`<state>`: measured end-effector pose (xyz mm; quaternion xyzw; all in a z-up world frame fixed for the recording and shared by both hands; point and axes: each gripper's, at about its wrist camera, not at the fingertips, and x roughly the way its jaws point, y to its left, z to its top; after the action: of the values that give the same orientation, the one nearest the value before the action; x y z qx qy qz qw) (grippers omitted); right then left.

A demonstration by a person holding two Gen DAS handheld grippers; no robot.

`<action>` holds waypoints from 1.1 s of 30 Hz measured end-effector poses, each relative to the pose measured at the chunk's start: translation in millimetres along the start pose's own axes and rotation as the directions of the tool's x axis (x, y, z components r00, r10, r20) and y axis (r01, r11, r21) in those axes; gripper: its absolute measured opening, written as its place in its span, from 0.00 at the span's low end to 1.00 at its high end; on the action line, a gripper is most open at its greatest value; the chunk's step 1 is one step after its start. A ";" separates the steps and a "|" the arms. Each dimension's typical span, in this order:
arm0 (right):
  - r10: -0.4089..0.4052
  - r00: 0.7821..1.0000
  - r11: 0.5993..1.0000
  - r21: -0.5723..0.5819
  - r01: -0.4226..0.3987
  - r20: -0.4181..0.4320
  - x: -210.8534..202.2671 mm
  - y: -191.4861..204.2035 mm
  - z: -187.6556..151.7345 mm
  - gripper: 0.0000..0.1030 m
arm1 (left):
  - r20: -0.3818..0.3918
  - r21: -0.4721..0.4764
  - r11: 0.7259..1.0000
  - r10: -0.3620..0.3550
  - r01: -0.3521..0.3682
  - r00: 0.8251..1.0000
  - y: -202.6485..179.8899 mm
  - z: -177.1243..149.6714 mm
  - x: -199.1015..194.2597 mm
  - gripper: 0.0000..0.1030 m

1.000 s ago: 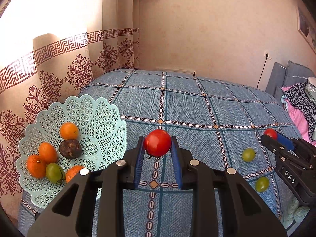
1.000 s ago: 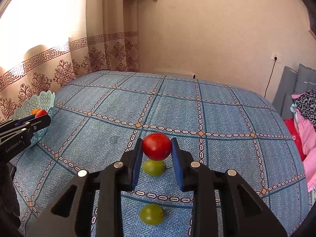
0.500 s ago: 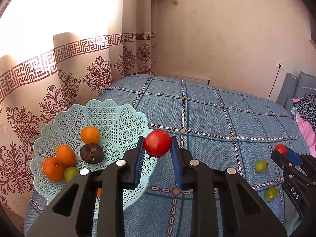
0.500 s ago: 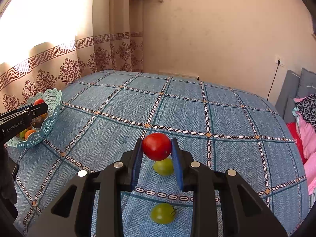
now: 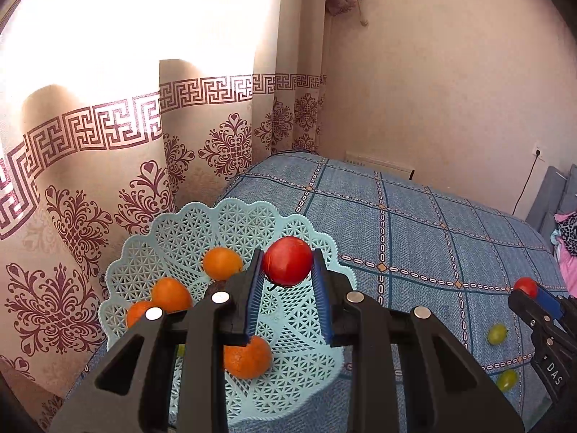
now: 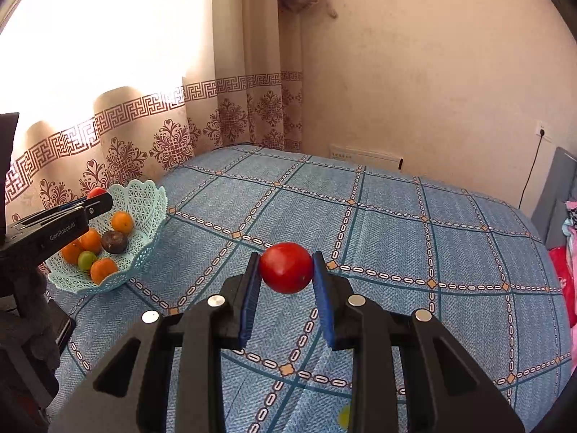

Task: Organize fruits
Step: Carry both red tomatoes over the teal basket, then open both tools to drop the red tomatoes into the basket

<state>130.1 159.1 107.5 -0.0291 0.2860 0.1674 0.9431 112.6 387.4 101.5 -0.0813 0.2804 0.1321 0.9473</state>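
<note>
Left tongs [image 5: 287,288] clamp a red tomato [image 5: 287,266] above the basket [image 5: 173,238]; right tongs [image 6: 286,290] clamp another tomato [image 6: 286,267] over the bed [image 6: 396,234].

Backlit patterned curtain [image 5: 108,137], beige wall [image 5: 432,90], blue checked bedspread [image 6: 396,223]

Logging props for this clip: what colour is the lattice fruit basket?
Pale mint green basket, an openwork lattice with a scalloped rim; clearest in the left wrist view.

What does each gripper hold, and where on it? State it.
Left gripper: a red fruit, pinched across its sides, above the basket. Right gripper: another red fruit, likewise clamped at its sides.
</note>
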 end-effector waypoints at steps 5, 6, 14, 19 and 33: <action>0.088 0.996 0.996 -0.013 -0.088 0.001 6.9 32.1 14.2 0.28 | 0.042 -0.013 0.996 0.089 -0.089 0.995 16.9 6.8 -3.9 0.26; 0.105 0.994 0.994 -0.019 -0.105 0.000 8.4 40.0 16.8 0.28 | 0.047 -0.016 0.994 0.108 -0.107 0.993 21.2 8.0 -4.3 0.26; 0.204 0.979 0.977 -0.052 -0.205 -0.018 27.0 94.9 28.5 0.28 | 0.065 -0.043 0.974 0.225 -0.223 0.972 50.5 14.7 -3.9 0.26; 0.238 0.970 0.969 -0.051 -0.241 -0.046 42.2 115.4 30.6 0.28 | 0.048 -0.058 0.972 0.230 -0.227 0.972 59.4 15.4 -1.7 0.26; 0.251 0.963 0.965 -0.050 -0.257 -0.100 68.7 130.3 27.4 0.28 | 0.021 -0.074 0.971 0.230 -0.228 0.973 69.2 15.4 5.6 0.27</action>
<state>154.9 306.5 98.0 -0.0297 0.3255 0.2942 0.8981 104.5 457.9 105.6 -0.0800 0.2691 0.2515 0.9262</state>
